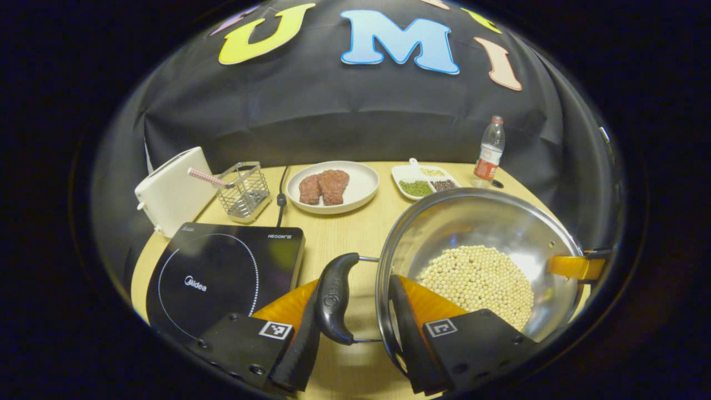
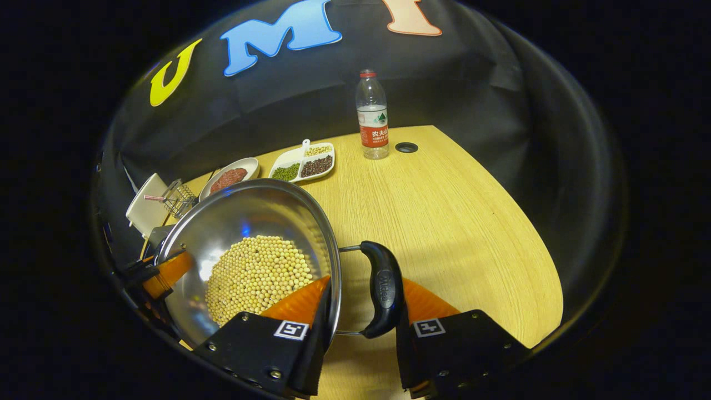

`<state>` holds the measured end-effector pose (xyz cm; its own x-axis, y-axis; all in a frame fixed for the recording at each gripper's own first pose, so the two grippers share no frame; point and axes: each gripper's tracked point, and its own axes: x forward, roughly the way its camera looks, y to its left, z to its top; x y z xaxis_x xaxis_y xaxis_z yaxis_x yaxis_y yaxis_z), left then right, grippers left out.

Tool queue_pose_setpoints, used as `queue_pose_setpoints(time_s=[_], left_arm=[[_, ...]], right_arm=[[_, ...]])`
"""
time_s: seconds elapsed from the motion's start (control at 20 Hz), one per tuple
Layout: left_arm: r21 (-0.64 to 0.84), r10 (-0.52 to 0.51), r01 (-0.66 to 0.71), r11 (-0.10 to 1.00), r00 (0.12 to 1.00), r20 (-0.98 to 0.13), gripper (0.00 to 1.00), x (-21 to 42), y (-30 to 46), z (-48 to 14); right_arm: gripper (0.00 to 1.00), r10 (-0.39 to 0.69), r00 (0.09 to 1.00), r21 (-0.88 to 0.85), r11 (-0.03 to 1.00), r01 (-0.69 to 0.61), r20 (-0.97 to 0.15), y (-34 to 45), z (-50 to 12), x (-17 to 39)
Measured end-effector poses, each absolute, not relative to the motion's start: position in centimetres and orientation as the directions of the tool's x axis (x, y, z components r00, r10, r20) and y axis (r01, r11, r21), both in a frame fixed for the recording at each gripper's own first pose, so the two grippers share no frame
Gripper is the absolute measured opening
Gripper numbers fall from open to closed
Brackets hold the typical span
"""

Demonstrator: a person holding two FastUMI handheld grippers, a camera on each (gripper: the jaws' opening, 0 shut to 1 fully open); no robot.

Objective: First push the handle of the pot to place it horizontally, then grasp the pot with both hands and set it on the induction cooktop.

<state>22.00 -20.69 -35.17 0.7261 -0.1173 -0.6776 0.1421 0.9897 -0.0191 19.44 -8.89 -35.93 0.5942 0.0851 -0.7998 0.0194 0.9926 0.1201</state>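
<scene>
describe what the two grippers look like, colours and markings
Both look alike. The left gripper has two orange fingers faced with black pads, on black blocks that each carry a small square black-and-white tag and a few screws. The right gripper has the same orange fingers, black blocks and square tags.

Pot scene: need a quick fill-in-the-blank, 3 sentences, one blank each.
1. The pot holds a heap of pale round ____.
2. The left tongs straddle one black pot ____, one finger outside it and one inside the rim.
3. The induction cooktop lies on the wooden ____ with nothing on it.

Missing words: beans; handle; table
</scene>
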Motion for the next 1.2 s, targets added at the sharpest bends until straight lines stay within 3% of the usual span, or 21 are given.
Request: queue_pose_setpoints(time_s=[0.1,0.35,0.4,0.6,0.7,0.75,0.95,1.15,1.2], left_arm=[[-0.022,-0.101,0.116,0.993,0.737,-0.668,0.68,21.1,-20.5,-34.1],[-0.020,-0.051,0.050,0.999,0.769,-0.637,0.72,18.8,-18.7,-31.7],[-0.019,-0.044,0.041,0.999,0.772,-0.634,0.68,18.4,-18.2,-31.5],[-0.019,-0.029,0.023,1.000,0.780,-0.626,0.75,17.5,-15.6,-30.6],[-0.016,-0.026,0.020,1.000,0.782,-0.622,0.69,17.3,-13.9,-30.5],[-0.019,-0.027,0.020,1.000,0.782,-0.623,0.75,17.3,-13.1,-30.4],[-0.025,-0.030,0.019,1.000,0.782,-0.623,0.69,17.6,-9.4,-30.2],[-0.030,-0.034,0.019,0.999,0.780,-0.625,0.72,18.1,-6.1,-30.2],[-0.028,-0.033,0.020,0.999,0.780,-0.625,0.68,18.3,-5.2,-30.4]], right_arm=[[0.54,0.095,0.605,0.121,0.993,0.002,-0.791,-9.0,-34.7,18.9],[0.54,0.141,0.619,0.129,0.990,-0.065,-0.772,-7.7,-32.8,18.6],[0.54,0.147,0.619,0.130,0.989,-0.073,-0.772,-7.3,-32.6,18.4],[0.54,0.157,0.620,0.126,0.988,-0.093,-0.769,-5.3,-31.8,17.7],[0.54,0.157,0.624,0.124,0.988,-0.097,-0.766,-4.0,-31.4,17.6],[0.54,0.156,0.623,0.122,0.988,-0.096,-0.766,-3.3,-31.2,17.4],[0.54,0.154,0.623,0.122,0.988,-0.095,-0.767,0.2,-30.8,16.8],[0.54,0.151,0.626,0.118,0.989,-0.093,-0.765,3.2,-30.5,16.8],[0.54,0.151,0.627,0.119,0.989,-0.093,-0.764,4.1,-30.5,16.8]])
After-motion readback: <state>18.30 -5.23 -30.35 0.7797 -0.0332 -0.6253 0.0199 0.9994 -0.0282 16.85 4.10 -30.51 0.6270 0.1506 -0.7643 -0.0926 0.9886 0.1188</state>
